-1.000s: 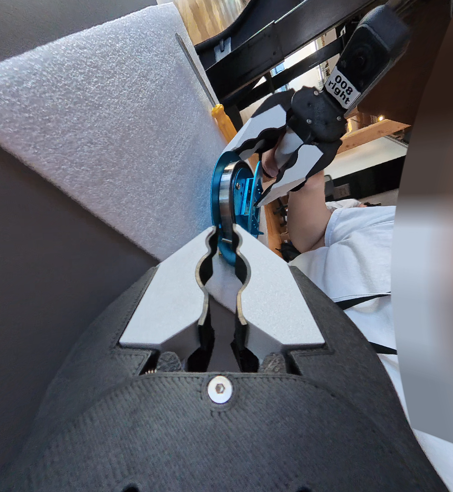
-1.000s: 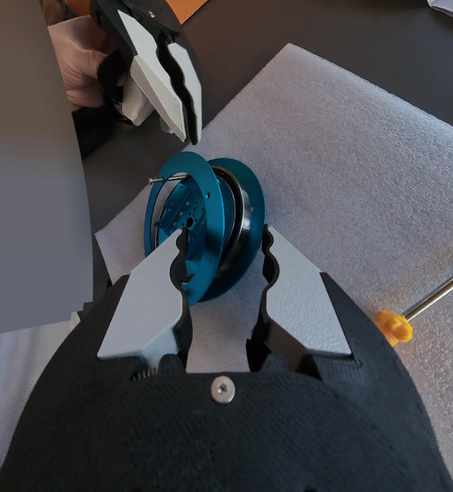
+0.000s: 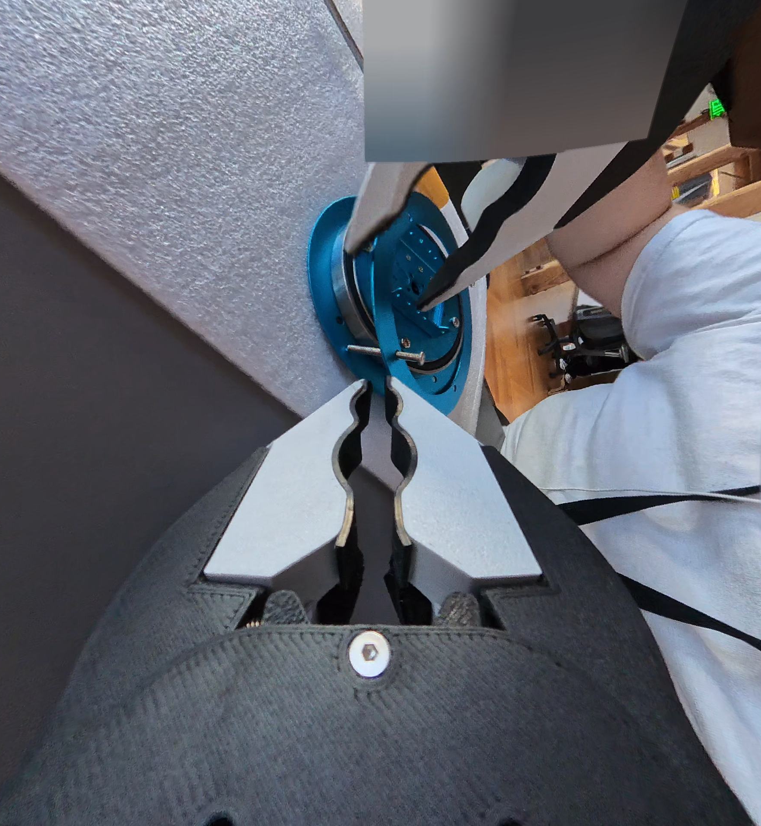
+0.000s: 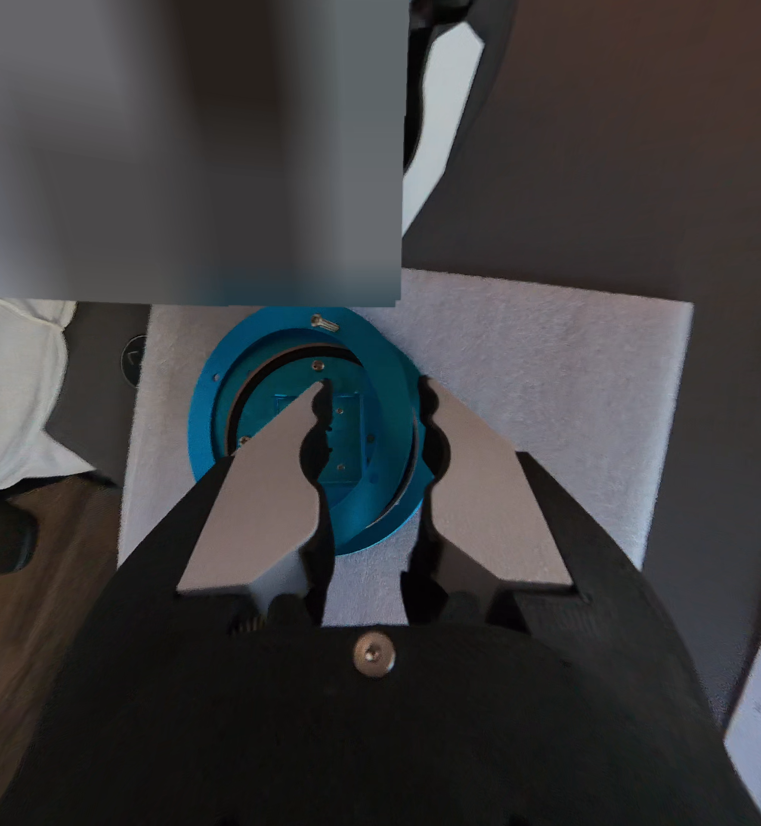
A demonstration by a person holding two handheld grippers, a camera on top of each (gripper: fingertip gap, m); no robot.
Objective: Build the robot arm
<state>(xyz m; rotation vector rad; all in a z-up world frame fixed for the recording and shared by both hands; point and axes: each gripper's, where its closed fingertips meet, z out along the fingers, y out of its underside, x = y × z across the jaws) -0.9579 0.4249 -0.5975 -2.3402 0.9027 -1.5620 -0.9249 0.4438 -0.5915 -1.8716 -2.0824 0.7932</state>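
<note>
Slippage risk: left claw [image 3: 377,385], narrow, pinches tilted blue ring [image 3: 421,382] by its rim; right claw [image 4: 373,381], wide, straddles it; loose screw [image 3: 410,355] may drop.

Blue metal rings [image 4: 387,429] on white foam sheet [image 4: 548,371], dark grey table [image 3: 79,380].

Blue ring assembly [image 4: 298,447] fills right gripper [image 4: 372,380] gap.

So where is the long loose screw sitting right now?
Left wrist view: the long screw pokes through the tilted blue ring, just beyond the left gripper.
</note>
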